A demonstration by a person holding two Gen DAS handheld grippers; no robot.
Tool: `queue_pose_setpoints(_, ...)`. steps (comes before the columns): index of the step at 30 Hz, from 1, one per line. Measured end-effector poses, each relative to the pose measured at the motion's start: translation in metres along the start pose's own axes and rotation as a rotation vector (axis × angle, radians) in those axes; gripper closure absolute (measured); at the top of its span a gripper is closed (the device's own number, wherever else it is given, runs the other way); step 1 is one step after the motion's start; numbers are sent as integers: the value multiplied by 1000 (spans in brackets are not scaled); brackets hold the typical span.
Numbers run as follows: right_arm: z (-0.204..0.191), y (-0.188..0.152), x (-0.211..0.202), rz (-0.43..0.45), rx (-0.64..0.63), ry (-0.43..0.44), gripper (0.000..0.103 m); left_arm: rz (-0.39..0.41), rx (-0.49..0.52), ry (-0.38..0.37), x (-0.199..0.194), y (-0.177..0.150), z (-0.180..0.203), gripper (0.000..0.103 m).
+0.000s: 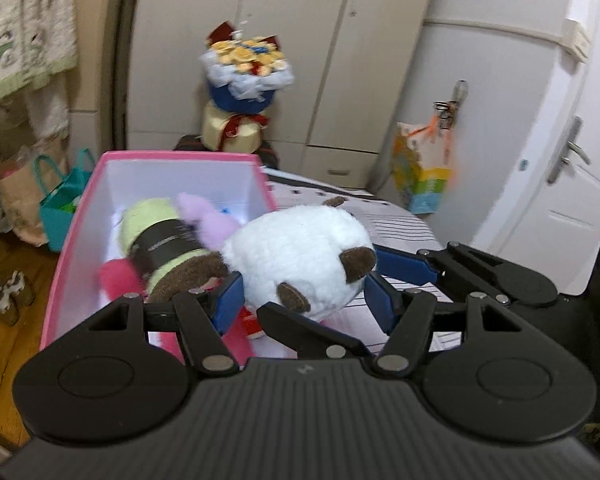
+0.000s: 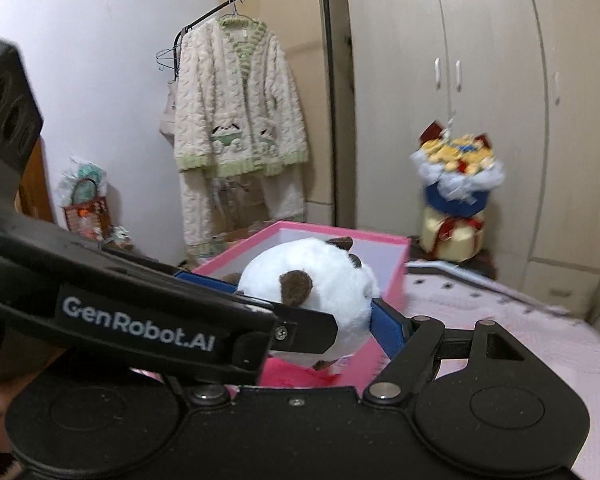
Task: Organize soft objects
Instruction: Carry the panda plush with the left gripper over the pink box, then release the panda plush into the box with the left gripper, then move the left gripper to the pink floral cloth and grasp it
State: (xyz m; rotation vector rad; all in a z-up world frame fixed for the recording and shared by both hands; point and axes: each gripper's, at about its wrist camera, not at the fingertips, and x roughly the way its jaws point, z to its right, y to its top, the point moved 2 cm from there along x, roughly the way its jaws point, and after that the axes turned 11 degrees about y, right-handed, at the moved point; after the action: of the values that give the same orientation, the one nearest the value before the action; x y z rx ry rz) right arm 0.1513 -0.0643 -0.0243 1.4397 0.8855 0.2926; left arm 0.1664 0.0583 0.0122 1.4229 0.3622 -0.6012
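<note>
Gripping from both sides, I have the two grippers on one white plush toy (image 1: 296,256). The left gripper (image 1: 304,296) has its blue pads about half apart, pressed into the toy's lower flanks. The right gripper (image 2: 312,304) stands wider, its right blue pad (image 2: 388,330) against the toy; its left pad is mostly hidden behind the left gripper's arm, which crosses the right wrist view.

The toy sits above the near right corner of the pink box (image 1: 80,220), overlapping its right wall. Inside the box lie a green and brown plush (image 1: 160,240) and a pink plush (image 1: 208,220), leaving bare white floor toward the far wall.

Right of the box, the striped bedcover (image 1: 396,224) is open. Beyond stand a bouquet (image 1: 244,72) and wardrobe doors (image 1: 300,40).
</note>
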Motion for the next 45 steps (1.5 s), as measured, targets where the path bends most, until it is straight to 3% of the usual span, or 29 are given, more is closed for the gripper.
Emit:
queue_pose_setpoints(8, 12, -11, 52, -109, 83, 91, 22, -71, -73, 29, 32, -8, -37, 40)
queue_pose_setpoints(14, 16, -13, 76, -176, 65, 79, 22, -107, -114, 31, 49, -12, -50, 37)
queue_pose_setpoints(19, 22, -8, 57, -148, 90, 95, 20, -61, -115, 51, 36, -9, -51, 23)
queue_pose_setpoints(25, 38, -8, 0, -51, 109, 122, 20, 11, -114, 48, 10, -6, -47, 23)
queue_pose_setpoints(29, 54, -11, -38, 23, 114, 68, 20, 48, -95, 13, -2, -6, -34, 23)
queue_pose_setpoints(33, 68, -15, -68, 59, 36, -43, 20, 86, -56, -17, -10, -6, -10, 23)
queue_pose_setpoints(37, 70, -29, -79, -8, -98, -101, 20, 114, 2, -54, -9, -8, 22, 24)
queue_pose_setpoints(39, 69, -40, -80, -50, -148, -146, 13, 118, 39, -77, -4, -9, 41, 25)
queue_pose_setpoints(45, 90, -55, -84, -90, -163, -144, 11, 77, 105, -168, 25, -11, 93, 26)
